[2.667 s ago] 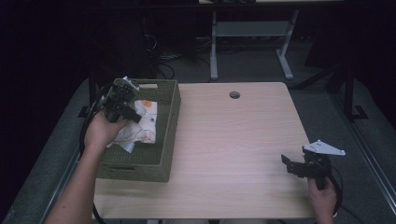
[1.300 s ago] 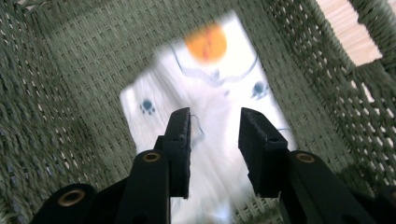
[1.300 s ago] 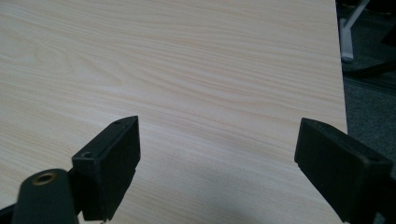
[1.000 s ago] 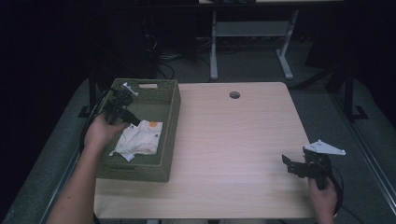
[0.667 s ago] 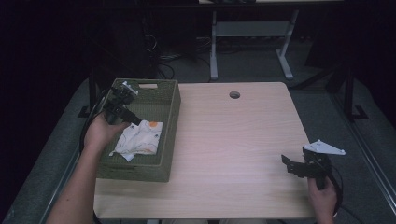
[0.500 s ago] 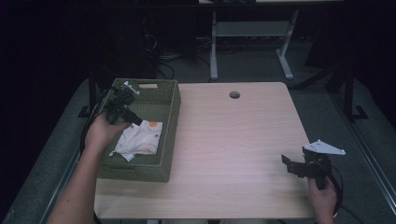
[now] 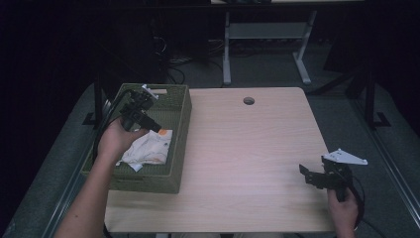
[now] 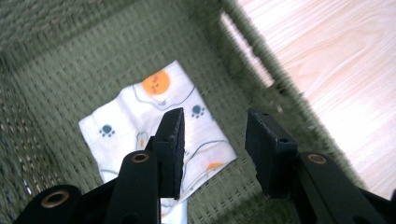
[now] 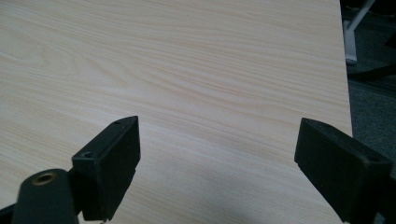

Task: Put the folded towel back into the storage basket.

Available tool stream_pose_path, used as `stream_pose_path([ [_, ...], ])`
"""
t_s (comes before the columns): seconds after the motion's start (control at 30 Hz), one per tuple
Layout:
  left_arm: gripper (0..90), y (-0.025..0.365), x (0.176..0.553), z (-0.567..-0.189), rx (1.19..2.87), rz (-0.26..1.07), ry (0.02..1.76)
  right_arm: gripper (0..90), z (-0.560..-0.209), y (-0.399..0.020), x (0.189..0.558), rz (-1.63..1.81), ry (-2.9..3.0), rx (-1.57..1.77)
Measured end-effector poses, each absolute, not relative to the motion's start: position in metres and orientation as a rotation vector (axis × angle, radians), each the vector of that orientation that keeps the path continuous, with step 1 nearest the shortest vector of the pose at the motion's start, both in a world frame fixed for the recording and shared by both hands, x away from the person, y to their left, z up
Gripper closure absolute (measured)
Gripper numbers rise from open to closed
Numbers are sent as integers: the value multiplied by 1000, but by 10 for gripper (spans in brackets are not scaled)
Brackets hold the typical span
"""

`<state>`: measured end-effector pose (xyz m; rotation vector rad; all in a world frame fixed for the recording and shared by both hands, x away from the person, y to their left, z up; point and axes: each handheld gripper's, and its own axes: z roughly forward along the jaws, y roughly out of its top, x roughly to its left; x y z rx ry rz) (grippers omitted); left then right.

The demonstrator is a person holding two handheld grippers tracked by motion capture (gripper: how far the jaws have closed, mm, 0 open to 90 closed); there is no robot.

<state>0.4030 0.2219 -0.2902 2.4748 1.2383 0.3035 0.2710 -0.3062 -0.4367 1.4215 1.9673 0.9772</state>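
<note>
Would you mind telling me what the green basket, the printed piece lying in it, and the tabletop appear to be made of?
Basket: apparently woven fibre or wicker, matte olive; a ribbed weave shows. Printed cloth: thin white fabric, probably cotton; soft folds, paw prints and orange spots. Tabletop: pale wood or wood-look laminate, smooth, with straight grain lines.

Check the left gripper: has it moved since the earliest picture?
Yes. The left gripper has drawn back from over the cloth toward the far left corner of the basket, jaws open and empty.

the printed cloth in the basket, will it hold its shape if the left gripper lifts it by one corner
Probably not: the cloth lies flat and thin with soft creases, so it would likely droop. It looks light. Pushed, it may bunch against the woven basket floor rather than slide.
</note>
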Motion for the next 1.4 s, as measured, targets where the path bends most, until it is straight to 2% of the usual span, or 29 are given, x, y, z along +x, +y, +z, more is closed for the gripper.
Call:
stream_pose_path([
  [0.77, 551, 175, 395, -281, 2501, 299, 1113, 139, -435, -308, 269, 991, 1959, 1427],
  [1.4, 467, 143, 386, -282, 2533, 316, 1038, 139, -436, -308, 269, 1000, 1959, 1429],
])
